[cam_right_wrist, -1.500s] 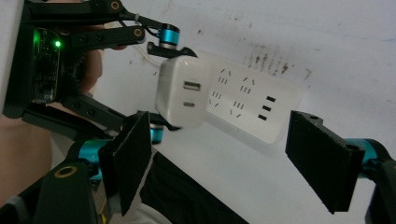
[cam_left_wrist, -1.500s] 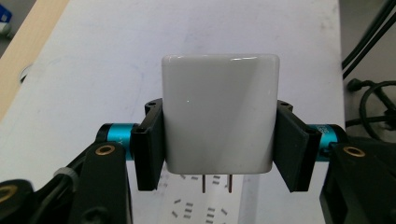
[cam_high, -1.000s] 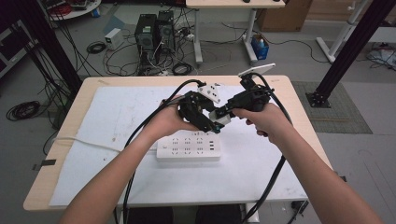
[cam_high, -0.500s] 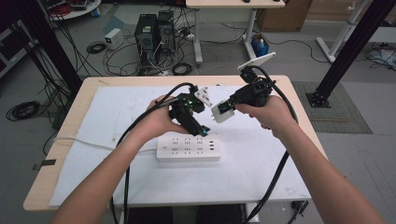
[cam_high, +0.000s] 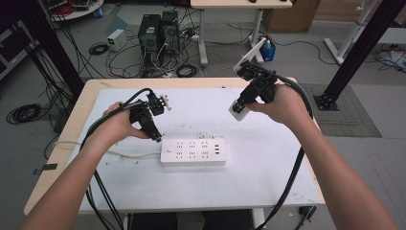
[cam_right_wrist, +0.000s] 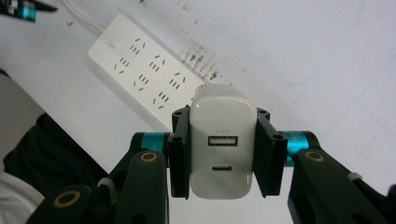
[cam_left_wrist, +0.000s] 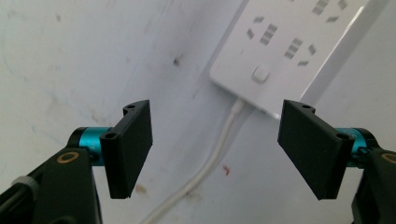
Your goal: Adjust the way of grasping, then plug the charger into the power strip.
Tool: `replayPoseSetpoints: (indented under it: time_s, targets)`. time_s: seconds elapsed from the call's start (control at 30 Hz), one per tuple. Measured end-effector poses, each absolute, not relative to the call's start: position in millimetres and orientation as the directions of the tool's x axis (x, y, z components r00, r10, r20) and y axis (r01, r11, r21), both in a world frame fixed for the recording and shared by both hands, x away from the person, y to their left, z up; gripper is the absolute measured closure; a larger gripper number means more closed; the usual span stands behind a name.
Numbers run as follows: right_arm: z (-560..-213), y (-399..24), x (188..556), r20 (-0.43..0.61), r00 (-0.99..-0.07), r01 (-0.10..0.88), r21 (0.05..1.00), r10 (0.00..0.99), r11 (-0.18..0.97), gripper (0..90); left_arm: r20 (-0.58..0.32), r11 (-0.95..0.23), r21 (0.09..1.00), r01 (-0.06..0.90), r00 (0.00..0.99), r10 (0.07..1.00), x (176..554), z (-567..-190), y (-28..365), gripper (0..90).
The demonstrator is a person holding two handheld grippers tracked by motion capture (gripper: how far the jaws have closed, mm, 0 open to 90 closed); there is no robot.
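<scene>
Presently, a USB charger point(cam_right_wrist: 222, 144) is clamped in the right gripper point(cam_high: 245, 100), the power strip point(cam_high: 192, 152) lying at seven o'clock, nearer the wide-jawed left gripper point(cam_high: 152, 125).

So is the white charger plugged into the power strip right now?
No, the right gripper holds the white charger clamped between its jaws, in the air above the power strip.

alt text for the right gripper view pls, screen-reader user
The right gripper clamps a white USB charger between its two black jaws, its two ports facing the camera. Beyond it, a white power strip lies unplugged-into on a scuffed white table, its cable running off toward the upper left.
</scene>
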State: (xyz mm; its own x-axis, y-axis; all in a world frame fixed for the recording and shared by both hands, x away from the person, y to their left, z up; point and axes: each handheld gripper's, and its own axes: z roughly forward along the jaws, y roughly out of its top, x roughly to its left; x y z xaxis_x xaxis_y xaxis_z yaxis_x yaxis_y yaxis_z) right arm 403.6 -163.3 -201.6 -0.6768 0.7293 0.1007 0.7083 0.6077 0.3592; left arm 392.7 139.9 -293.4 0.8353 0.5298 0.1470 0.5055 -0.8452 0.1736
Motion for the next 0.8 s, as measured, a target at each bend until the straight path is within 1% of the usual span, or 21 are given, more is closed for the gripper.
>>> replayPoseSetpoints:
  time_s: [0.07, 0.13, 0.2, 0.27, 0.4, 0.53, 0.63, 0.8]
  targets:
    - [-201, -162, 404, 0.105, -0.689, 0.699, 0.36, 0.717, 0.618, 62.8, 0.138, -0.835, 0.144, 0.53, 0.825, 0.548, 395, -299, 146, 26.5]
    - [-202, -159, 404, 0.094, -0.707, 0.683, 0.345, 0.701, 0.643, 62.8, 0.132, -0.834, 0.135, 0.535, 0.825, 0.55, 397, -301, 150, 26.5]
    - [-203, -157, 404, 0.086, -0.71, 0.681, 0.334, 0.699, 0.651, 62.8, 0.121, -0.825, 0.154, 0.543, 0.819, 0.561, 397, -301, 154, 26.5]
    - [-205, -155, 405, 0.08, -0.722, 0.671, 0.326, 0.688, 0.666, 62.8, 0.129, -0.827, 0.163, 0.538, 0.82, 0.558, 397, -299, 156, 26.5]
    - [-209, -147, 406, 0.069, -0.756, 0.637, 0.309, 0.651, 0.706, 62.8, 0.117, -0.826, 0.178, 0.536, 0.821, 0.558, 393, -297, 159, 26.4]
    - [-216, -131, 407, 0.051, -0.815, 0.566, 0.287, 0.578, 0.773, 62.8, 0.101, -0.814, 0.188, 0.549, 0.814, 0.572, 390, -298, 165, 26.4]
    - [-228, -116, 410, 0.034, -0.853, 0.512, 0.249, 0.521, 0.822, 62.8, 0.095, -0.808, 0.191, 0.558, 0.808, 0.581, 387, -299, 172, 26.4]
    - [-252, -87, 418, 0.035, -0.901, 0.431, 0.196, 0.433, 0.881, 62.8, 0.087, -0.795, 0.207, 0.571, 0.799, 0.596, 379, -300, 180, 26.4]
